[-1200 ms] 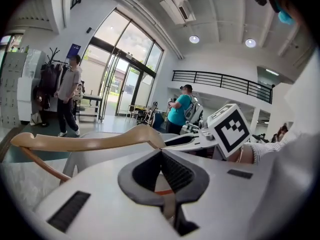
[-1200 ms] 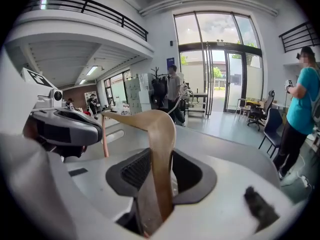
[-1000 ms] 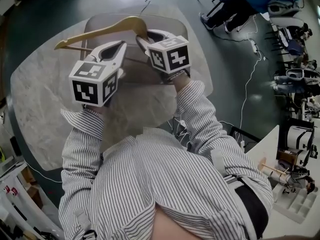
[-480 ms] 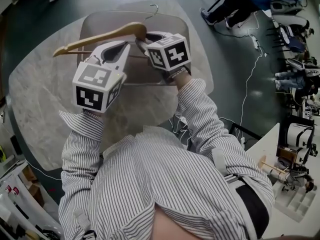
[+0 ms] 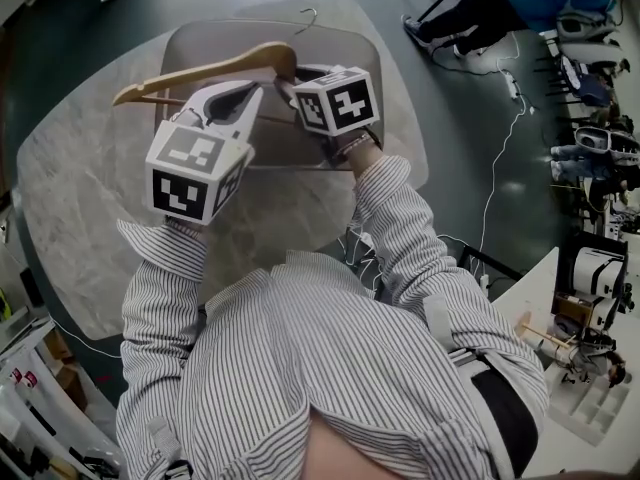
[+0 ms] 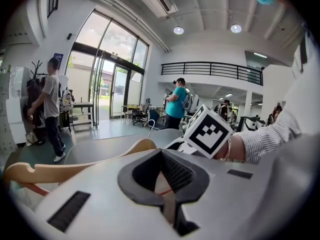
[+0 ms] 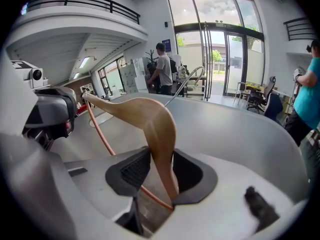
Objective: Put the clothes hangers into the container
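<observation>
Marble table (image 5: 70,178) sits under it all. The right gripper (image 5: 288,78) is clamped on one arm of the wooden hanger (image 5: 210,66). The left gripper (image 5: 253,92), just beside it, has its jaws pinched nearly together on the hanger's thin bar. The hanger hangs over the grey container (image 5: 340,53), hook beyond the far rim.

One wooden clothes hanger (image 5: 215,66), one grey container (image 5: 350,43), one stone worktop (image 5: 80,168). Two grippers: the left gripper (image 5: 256,90) and the right gripper (image 5: 284,76). Two bystanders: one in grey (image 6: 50,104), one in teal (image 6: 176,101).
</observation>
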Demonstrator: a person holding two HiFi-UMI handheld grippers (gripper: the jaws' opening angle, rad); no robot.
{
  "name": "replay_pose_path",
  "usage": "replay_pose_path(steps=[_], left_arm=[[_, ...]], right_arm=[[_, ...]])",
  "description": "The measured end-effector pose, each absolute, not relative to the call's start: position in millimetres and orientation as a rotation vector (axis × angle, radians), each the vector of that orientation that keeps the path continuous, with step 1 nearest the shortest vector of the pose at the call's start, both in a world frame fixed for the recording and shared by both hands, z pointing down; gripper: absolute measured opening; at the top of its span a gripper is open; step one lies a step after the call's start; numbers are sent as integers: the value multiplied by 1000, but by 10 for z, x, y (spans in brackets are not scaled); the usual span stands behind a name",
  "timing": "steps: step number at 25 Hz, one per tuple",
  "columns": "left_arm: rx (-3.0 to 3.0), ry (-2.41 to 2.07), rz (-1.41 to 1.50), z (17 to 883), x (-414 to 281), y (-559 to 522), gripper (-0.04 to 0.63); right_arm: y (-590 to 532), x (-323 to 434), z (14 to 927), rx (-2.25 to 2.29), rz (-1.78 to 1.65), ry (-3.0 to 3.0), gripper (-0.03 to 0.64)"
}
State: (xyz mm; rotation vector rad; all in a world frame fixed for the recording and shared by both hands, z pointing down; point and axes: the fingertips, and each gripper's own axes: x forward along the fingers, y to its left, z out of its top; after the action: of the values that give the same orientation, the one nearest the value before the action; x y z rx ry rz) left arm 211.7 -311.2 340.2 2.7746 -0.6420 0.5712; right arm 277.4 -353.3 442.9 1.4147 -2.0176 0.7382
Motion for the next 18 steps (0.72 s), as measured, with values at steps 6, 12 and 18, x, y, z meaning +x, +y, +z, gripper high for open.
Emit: replay_pose_path(steps=[6, 12, 18], left_arm=[[2777, -637, 581, 3402, 2153, -3101, 9], [2780, -638, 592, 3443, 2143, -3104, 9], [2779, -642, 586, 3403, 2179, -3099, 9]], right_arm=[[-3485, 2850, 4545, 1408, 805, -1967, 144], [-3469, 2890, 4675, 1410, 811, -1910, 155], [-3455, 2939, 4677, 1410, 817, -1905, 170]])
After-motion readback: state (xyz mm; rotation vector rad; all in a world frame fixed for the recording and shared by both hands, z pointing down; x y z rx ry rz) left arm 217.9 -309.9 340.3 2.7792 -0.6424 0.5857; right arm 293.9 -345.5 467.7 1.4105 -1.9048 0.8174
